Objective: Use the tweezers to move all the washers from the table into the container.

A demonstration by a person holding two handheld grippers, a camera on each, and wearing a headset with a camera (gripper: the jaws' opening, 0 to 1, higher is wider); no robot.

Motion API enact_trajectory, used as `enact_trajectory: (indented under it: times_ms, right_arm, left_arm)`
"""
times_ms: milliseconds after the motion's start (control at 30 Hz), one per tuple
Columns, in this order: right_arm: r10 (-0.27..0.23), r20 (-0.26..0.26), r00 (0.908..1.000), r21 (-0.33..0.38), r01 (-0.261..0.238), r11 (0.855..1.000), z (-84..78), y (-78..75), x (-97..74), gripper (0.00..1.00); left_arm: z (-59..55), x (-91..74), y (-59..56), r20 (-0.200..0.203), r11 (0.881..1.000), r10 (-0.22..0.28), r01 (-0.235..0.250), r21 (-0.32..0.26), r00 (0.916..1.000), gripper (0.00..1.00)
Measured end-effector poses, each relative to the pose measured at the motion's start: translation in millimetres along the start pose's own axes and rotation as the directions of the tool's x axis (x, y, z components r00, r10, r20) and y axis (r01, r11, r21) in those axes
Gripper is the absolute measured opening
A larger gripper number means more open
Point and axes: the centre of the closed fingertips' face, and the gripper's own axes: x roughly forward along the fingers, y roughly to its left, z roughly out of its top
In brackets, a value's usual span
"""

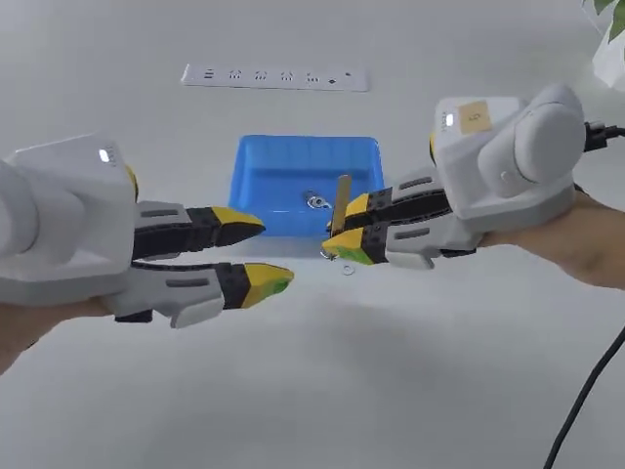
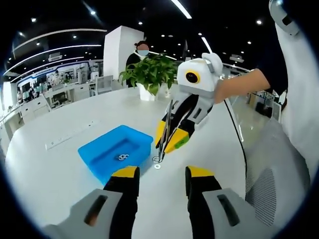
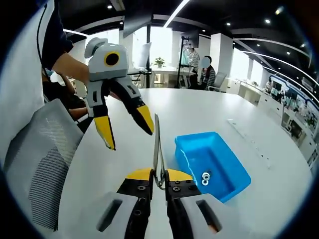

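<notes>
Left claw [image 1: 273,254] gapes empty; right claw [image 1: 340,236] clamps tweezers [image 1: 342,200] beside blue container [image 1: 256,161].

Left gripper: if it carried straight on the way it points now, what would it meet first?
Most likely the tips of the tweezers, which the right gripper holds by a washer on the table. The left gripper has open jaws aimed that way; depth is uncertain.

We are seeing bright, even light washing white table [image 1: 322,391], soft shadows pooling on it. Ceiling strips [image 2: 180,7] glaring overhead; fisheye bending edges; far background blurring slightly.
</notes>
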Motion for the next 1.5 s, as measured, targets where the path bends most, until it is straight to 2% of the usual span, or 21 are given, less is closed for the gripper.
enact_trajectory:
  times_ms: [167,300,467,733,800,900,1033,1133,1200,1333,1500]
  right_arm:
    - [-0.014,0.005,0.9999,-0.024,0.014,1.0,15.3,-3.6,-8.0,0.1]
    - [-0.027,0.022,0.9994,-0.032,0.028,0.999,30.5,-11.1,-13.9,0.1]
    - [-0.041,0.03,0.9987,-0.041,0.042,0.998,41.5,-18.4,-15.4,0.1]
    - [-0.067,0.034,0.9971,-0.062,0.069,0.996,52.3,-38.6,-13.2,0.1]
    - [-0.072,0.038,0.9967,-0.063,0.074,0.995,52.8,-50.6,-12.9,0.1]
    - [-0.086,0.034,0.9957,-0.068,0.088,0.994,52.7,-59.5,-10.9,0.1]
    - [-0.101,0.036,0.9942,-0.062,0.103,0.993,51.3,-71.4,-8.0,0.1]
    - [-0.115,0.029,0.9929,-0.058,0.117,0.991,47.2,-80.8,-5.1,0.1]
    - [-0.125,0.023,0.9919,-0.058,0.126,0.99,42.9,-87.0,-2.1,0.1]
    - [-0.138,0.005,0.9905,-0.051,0.138,0.989,30.8,-98.8,4.4,0.1]
    - [-0.139,-0.018,0.9902,-0.045,0.138,0.989,18.3,-104.4,13.5,0.1]
  left_arm:
    - [-4.8,-9.6,-6.8,0.016,0.999,0.021,-0.021,-0.037,0.9996,0.51]
    - [-8.7,-15.0,-8.6,0.035,0.996,0.053,-0.05,-0.071,0.998,0.62]
    - [-18.5,-23.1,-11.0,0.032,0.991,0.086,-0.082,-0.105,0.9958,0.65]
    - [-32.0,-30.3,-17.5,0.011,0.987,0.1,-0.098,-0.131,0.9949,0.72]
    - [-31.9,-31.3,-15.8,0.013,0.984,0.111,-0.108,-0.143,0.9938,0.76]
    - [-29.7,-32.4,-12.0,0.023,0.979,0.131,-0.126,-0.162,0.991,0.82]
    - [-29.1,-31.9,-11.7,0.018,0.979,0.134,-0.13,-0.158,0.9908,0.87]
    - [-31.6,-29.8,-14.8,-0.001,0.981,0.125,-0.123,-0.148,0.9922,0.92]
    - [-34.1,-29.2,-13.2,-0.015,0.981,0.138,-0.139,-0.137,0.9903,1.0]
    - [-35.6,-30.6,-12.6,-0.016,0.98,0.133,-0.134,-0.148,0.991,0.99]
    - [-41.9,-31.4,-12.1,-0.037,0.978,0.132,-0.137,-0.155,0.9905,0.99]
